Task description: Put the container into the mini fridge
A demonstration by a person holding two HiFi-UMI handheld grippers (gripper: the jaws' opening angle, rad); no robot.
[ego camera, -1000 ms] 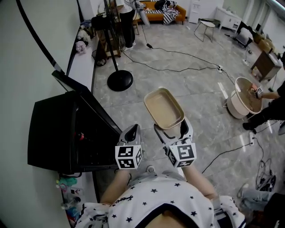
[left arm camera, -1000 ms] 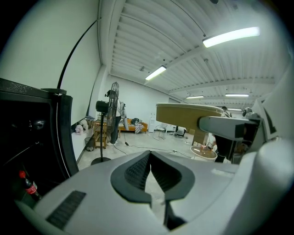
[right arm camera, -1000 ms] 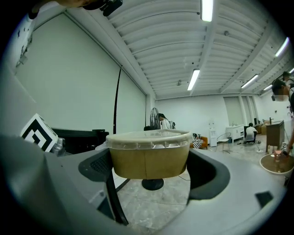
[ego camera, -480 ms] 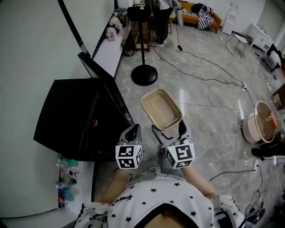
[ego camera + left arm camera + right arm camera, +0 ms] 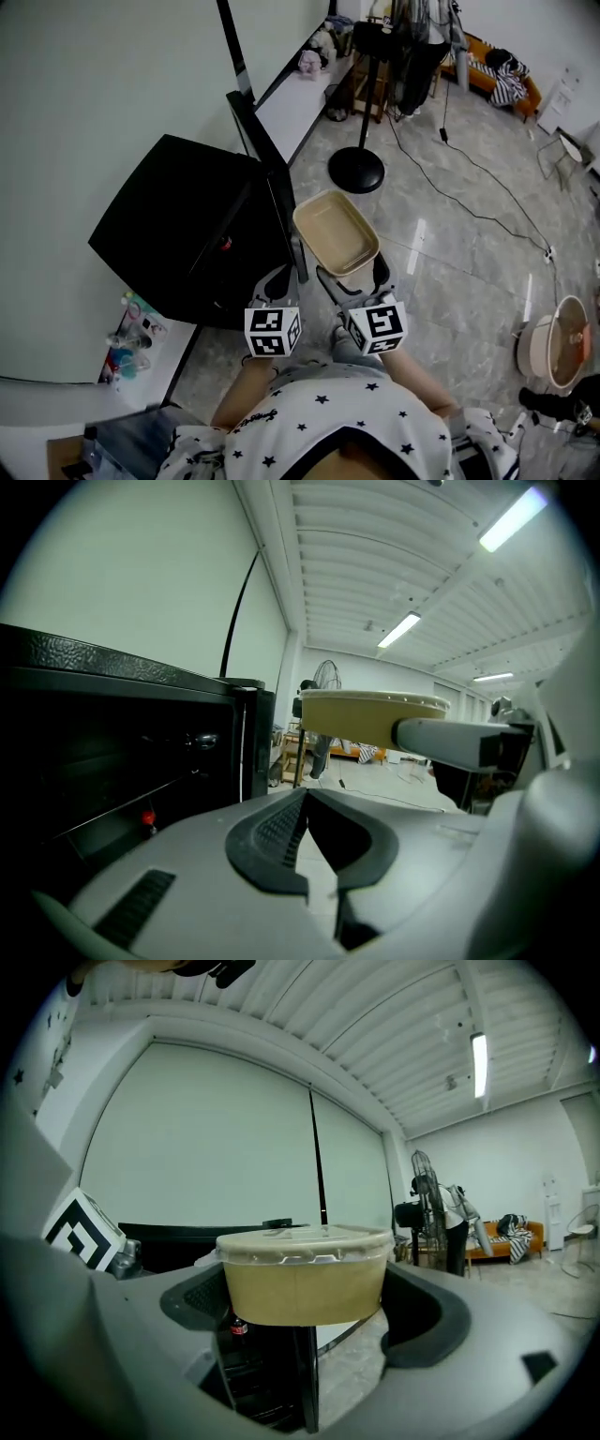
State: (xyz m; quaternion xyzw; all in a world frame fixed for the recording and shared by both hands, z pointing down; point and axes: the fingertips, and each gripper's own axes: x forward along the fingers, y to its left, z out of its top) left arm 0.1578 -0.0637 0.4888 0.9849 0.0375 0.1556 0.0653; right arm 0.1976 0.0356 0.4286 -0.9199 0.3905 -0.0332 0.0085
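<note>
A tan rectangular container (image 5: 336, 234) with a clear lid is held level over the floor, my right gripper (image 5: 352, 275) shut on its near end. In the right gripper view the container (image 5: 305, 1274) fills the gap between the fingers. The black mini fridge (image 5: 187, 234) stands at the left with its door (image 5: 278, 202) swung open; the container hangs just right of the door's edge. My left gripper (image 5: 276, 281) sits beside the right one, in front of the fridge opening, shut and holding nothing. The left gripper view shows the dark fridge interior (image 5: 112, 771) at left.
A fan stand's round base (image 5: 356, 171) and cables lie on the floor beyond the fridge. A white ledge (image 5: 291, 103) runs along the wall. Small bottles (image 5: 127, 347) stand left of the fridge. A tub (image 5: 553, 342) sits at far right. A cola bottle (image 5: 238, 1327) shows inside the fridge.
The person has turned left, so the fridge now lies closer to both grippers. The container has come up next to the open door's edge, still held by the right gripper.
</note>
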